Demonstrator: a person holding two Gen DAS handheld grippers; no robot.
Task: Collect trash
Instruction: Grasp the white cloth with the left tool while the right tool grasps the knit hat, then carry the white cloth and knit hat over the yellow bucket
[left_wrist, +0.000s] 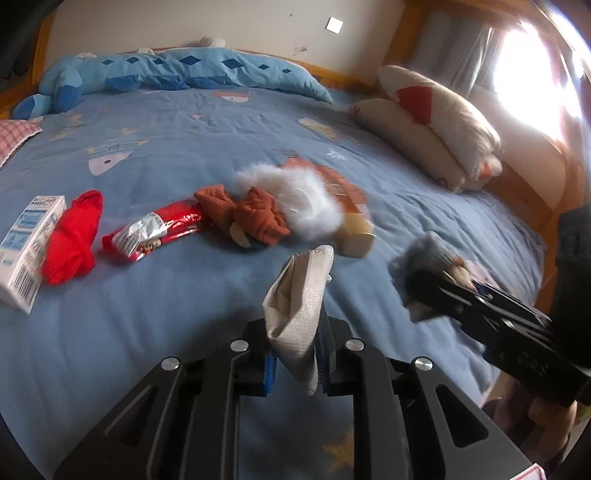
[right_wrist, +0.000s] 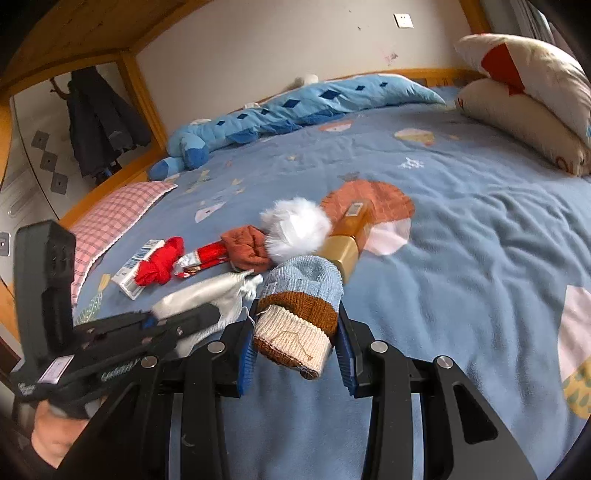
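Your left claw (left_wrist: 295, 354) is clamped tight on a crumpled white paper bag (left_wrist: 301, 302), lifted clear of the blue bedspread (left_wrist: 177, 295). No earlier frame, so only the grip counts. Your right claw (right_wrist: 299, 354) is part closed around a rolled knit sock (right_wrist: 299, 317) in blue, brown and cream, pads pressing both sides. The two claws sit near each other, left one low at the right view's left edge.

Trash still on the bed: white carton (left_wrist: 26, 251) at far left, red cloth (left_wrist: 74, 236) touching it, red foil wrapper (left_wrist: 155, 229) beside that, then rust cloth (left_wrist: 247, 214), white fluffy pompom (left_wrist: 295, 199) and gold box (right_wrist: 345, 247) bunched mid-bed.

Open bedspread lies ahead right of the pile. Pillows (right_wrist: 528, 99) stack at the far right edge, blue plush (left_wrist: 177, 70) along the far wooden rail, pink checked pillow (right_wrist: 114, 218) at left edge.
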